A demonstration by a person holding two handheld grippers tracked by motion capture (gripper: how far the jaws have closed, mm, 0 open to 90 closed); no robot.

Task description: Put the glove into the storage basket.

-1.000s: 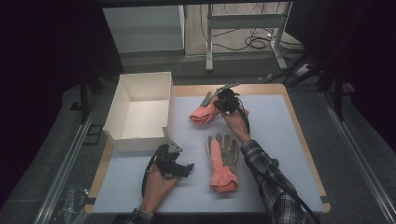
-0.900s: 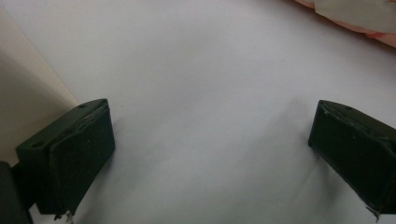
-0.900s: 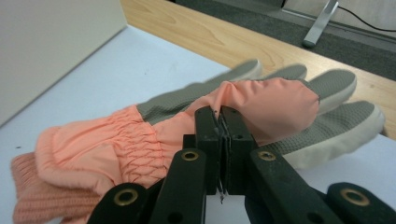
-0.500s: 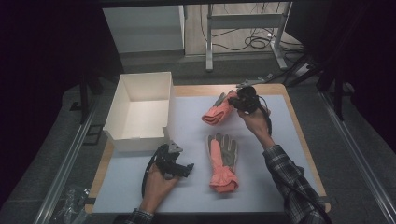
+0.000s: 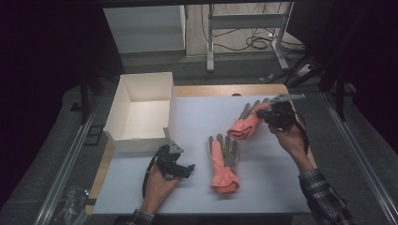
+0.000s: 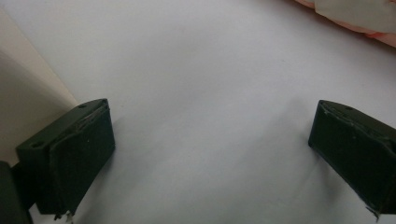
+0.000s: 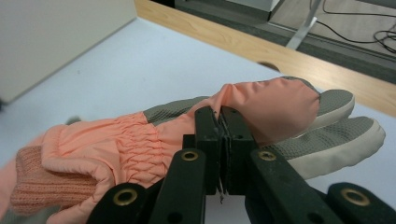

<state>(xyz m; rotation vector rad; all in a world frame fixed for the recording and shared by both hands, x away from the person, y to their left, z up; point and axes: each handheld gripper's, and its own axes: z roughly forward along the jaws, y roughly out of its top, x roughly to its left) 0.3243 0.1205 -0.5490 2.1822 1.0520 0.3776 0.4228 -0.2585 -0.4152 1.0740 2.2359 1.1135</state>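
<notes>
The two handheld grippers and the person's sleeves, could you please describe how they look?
Both the left gripper and right gripper are black, with blocky flat-padded fingers. The right one has brass-coloured rivets, a grey triangular plate on top and a black trailing cable. The plaid sleeve is dark checked flannel.

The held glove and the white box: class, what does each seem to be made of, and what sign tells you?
Held glove: soft pink fabric, gathered at the wrist, ribbed knit cuff; grey textured palm, likely grippy knit. White box: probably matte cardboard, judging by its thin, flat, dull walls.
</notes>
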